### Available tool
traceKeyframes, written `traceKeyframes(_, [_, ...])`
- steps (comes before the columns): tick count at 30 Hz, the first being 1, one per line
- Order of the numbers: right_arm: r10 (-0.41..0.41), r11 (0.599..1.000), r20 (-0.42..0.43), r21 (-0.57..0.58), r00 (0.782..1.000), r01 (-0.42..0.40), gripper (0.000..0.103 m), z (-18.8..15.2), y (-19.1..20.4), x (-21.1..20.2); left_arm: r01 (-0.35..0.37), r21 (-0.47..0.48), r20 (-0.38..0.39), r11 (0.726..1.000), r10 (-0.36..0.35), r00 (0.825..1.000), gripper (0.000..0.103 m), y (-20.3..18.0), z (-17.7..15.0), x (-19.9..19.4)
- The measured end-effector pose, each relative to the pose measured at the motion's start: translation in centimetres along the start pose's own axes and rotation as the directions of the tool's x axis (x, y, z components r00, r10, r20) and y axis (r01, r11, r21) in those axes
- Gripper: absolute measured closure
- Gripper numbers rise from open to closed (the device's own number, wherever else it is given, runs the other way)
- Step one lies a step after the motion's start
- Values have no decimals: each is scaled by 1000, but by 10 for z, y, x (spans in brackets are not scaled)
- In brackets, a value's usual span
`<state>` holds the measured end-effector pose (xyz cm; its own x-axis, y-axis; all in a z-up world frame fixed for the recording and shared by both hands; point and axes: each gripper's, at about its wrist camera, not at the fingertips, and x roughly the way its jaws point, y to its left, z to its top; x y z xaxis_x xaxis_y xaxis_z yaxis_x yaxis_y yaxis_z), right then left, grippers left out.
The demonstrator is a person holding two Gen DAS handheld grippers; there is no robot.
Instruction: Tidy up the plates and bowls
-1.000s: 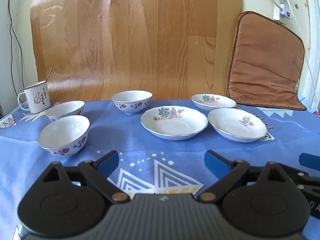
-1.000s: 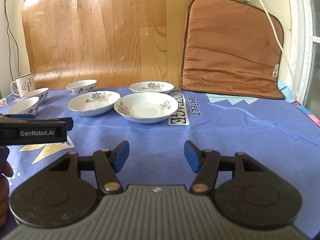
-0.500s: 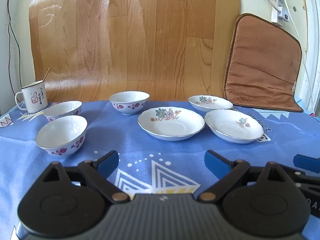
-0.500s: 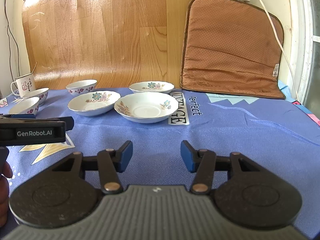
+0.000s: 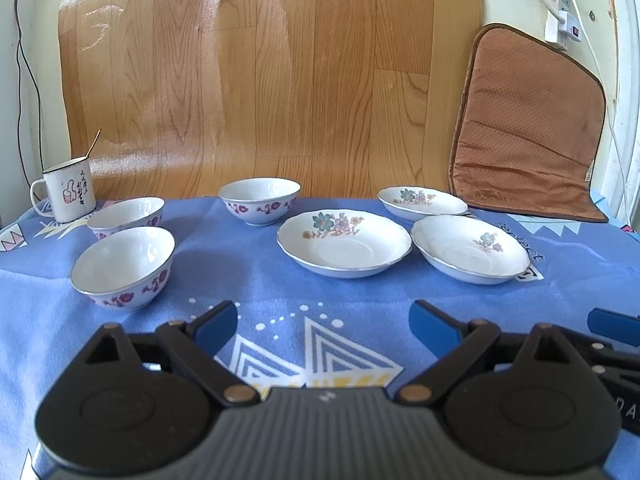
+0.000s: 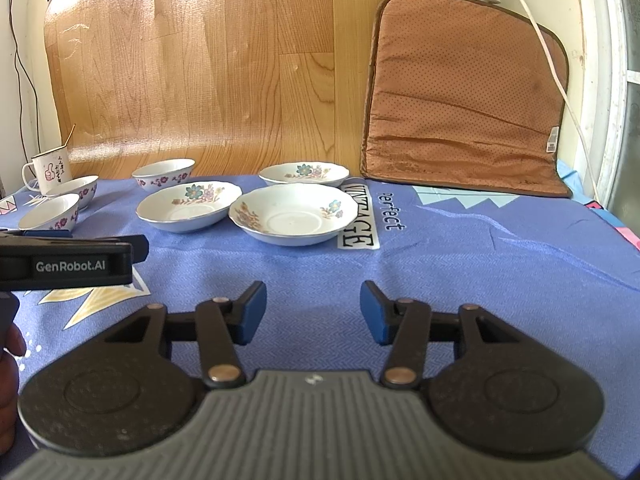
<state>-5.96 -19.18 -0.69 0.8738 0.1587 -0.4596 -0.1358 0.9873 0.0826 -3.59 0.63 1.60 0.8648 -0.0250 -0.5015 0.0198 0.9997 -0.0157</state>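
- Plates and bowls are spread over the far half of my blue patterned tablecloth point(image 5: 248, 280), none stacked.
- Behind the table I see a wood-grain vinyl sheet point(image 5: 260, 72) leaning on the wall, a brown padded cushion point(image 6: 464, 96) propped beside it, and a white power strip point(image 5: 562, 20) with cables on the cream wall.
- Three white shallow plates with blue flower prints sit right of centre: the middle plate point(image 5: 344, 242), the right plate point(image 5: 470, 250) just beside it, and the rear plate point(image 5: 422, 202) behind them. All look empty.
- Three white bowls with purple flower bands: the nearest bowl point(image 5: 124, 266) at left, a second bowl point(image 5: 126, 216) close behind it, and the centre bowl point(image 5: 259, 199) apart. I see nothing inside them.
- A white enamel mug point(image 5: 66, 190) with a red thumbs-up stands in the far left corner, a thin stick poking out.
- My left gripper point(image 5: 324, 324) hangs with its blue pads spread wide, nothing between them.
- My right gripper point(image 6: 312, 312) has just been narrowing; its pads remain apart over bare cloth, gripping nothing.
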Motion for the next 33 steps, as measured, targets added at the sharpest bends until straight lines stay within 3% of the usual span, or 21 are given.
traceKeyframes(9, [28, 999, 4, 41, 1000, -28, 56, 1, -4, 0, -1, -19, -29, 1000, 0, 1000, 7, 3, 0, 4])
traceKeyframes(17, [62, 997, 34, 38, 997, -64, 61, 33, -12, 8, 9, -47, -49, 999, -12, 999, 12, 9, 0, 7])
traceKeyframes(22, [126, 989, -21, 83, 992, -124, 68, 47, -19, 32, 16, -65, -59, 998, -20, 998, 13, 11, 1, 9])
traceKeyframes(26, [79, 987, -19, 144, 997, -75, 68, 58, -38, 52, 24, -75, -67, 997, -29, 997, 19, 13, 1, 10])
traceKeyframes(31, [105, 973, -125, 216, 987, -76, 68, 58, -52, 87, 31, -68, -67, 997, -35, 997, 28, 10, 1, 10])
traceKeyframes(33, [130, 968, -177, 235, 976, -86, 77, 55, -50, 101, 40, -69, -71, 997, -45, 996, 30, 11, 1, 11])
